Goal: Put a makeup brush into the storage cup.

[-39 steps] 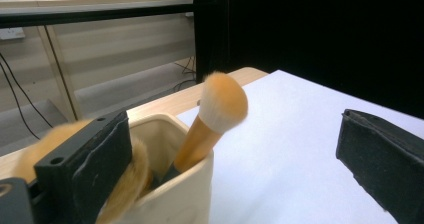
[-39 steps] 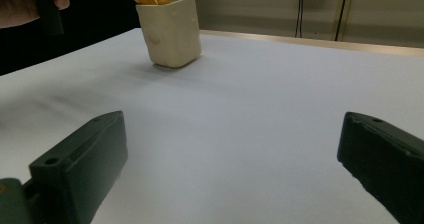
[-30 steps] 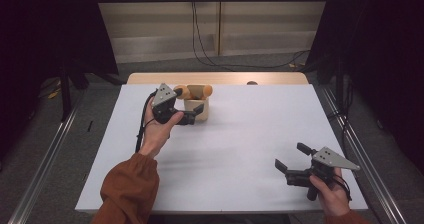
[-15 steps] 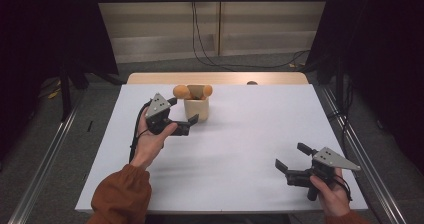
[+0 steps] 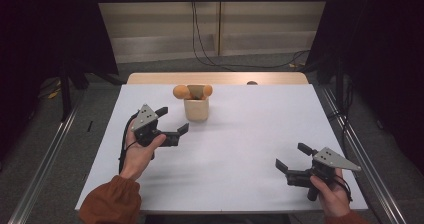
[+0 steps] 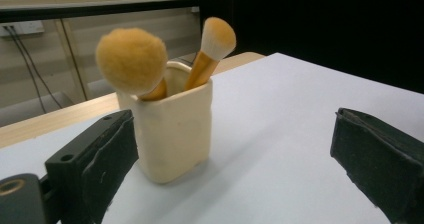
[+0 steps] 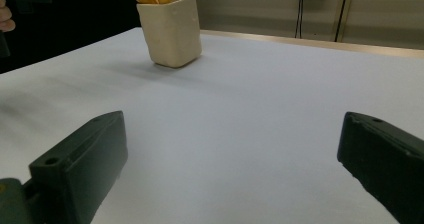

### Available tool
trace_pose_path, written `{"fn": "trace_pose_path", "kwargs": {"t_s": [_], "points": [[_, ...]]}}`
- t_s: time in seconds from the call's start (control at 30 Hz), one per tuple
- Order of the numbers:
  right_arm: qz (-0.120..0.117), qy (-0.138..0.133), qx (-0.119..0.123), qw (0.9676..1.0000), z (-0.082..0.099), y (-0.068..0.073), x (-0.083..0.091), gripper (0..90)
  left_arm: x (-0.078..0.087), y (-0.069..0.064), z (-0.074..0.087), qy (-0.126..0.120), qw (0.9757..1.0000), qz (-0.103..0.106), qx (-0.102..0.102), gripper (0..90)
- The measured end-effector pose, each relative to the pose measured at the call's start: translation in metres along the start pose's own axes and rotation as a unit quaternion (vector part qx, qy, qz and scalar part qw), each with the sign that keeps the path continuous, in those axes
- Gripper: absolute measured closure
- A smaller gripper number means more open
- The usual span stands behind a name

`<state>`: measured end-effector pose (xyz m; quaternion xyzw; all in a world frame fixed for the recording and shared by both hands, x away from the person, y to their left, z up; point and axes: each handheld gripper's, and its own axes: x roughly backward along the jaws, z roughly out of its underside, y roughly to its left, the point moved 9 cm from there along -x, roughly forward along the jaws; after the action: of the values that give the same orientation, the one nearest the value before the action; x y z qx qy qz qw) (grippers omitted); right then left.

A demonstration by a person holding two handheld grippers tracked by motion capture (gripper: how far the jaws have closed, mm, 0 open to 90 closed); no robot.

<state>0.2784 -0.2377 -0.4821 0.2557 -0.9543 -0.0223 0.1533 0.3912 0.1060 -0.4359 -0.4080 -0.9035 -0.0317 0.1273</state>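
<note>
L gripper [image 5: 172, 120] fingers apart, near brush cup [image 5: 195, 109]; untouched.

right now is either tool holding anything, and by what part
Nothing is held. The left tool is open beside the cream cup of makeup brushes; the right tool is open above the bare table.

- No text, label, brand, number or sign can be read in any of the views.
- The cream cup [image 5: 196, 109] bears no print on its walls.
- The white surface [image 5: 250, 134] around the cup is unmarked.
- The grey plates on the tongs show no lettering.
</note>
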Motion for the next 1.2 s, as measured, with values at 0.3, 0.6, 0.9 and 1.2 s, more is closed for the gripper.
{"fn": "trace_pose_path", "kwargs": {"t_s": [0.3,0.6,0.9,1.2], "points": [[0.001,0.002,0.002,1.0,0.0,0.0,-0.001,0.0,0.024,-0.004,0.006,0.006,1.0,-0.003,-0.005,4.3],[0.007,-0.001,0.001,1.0,0.0,-0.002,0.001,0.0,0.051,0.0,0.021,0.01,0.9997,-0.02,0.008,4.3],[0.009,-0.003,0.001,1.0,0.0,-0.002,0.002,0.0,0.069,-0.007,0.028,0.002,0.9993,-0.033,0.017,4.3],[0.012,-0.006,0.004,0.9999,-0.001,-0.004,0.003,0.0,0.078,-0.014,0.042,0.018,0.9992,-0.035,0.01,3.8]]}}
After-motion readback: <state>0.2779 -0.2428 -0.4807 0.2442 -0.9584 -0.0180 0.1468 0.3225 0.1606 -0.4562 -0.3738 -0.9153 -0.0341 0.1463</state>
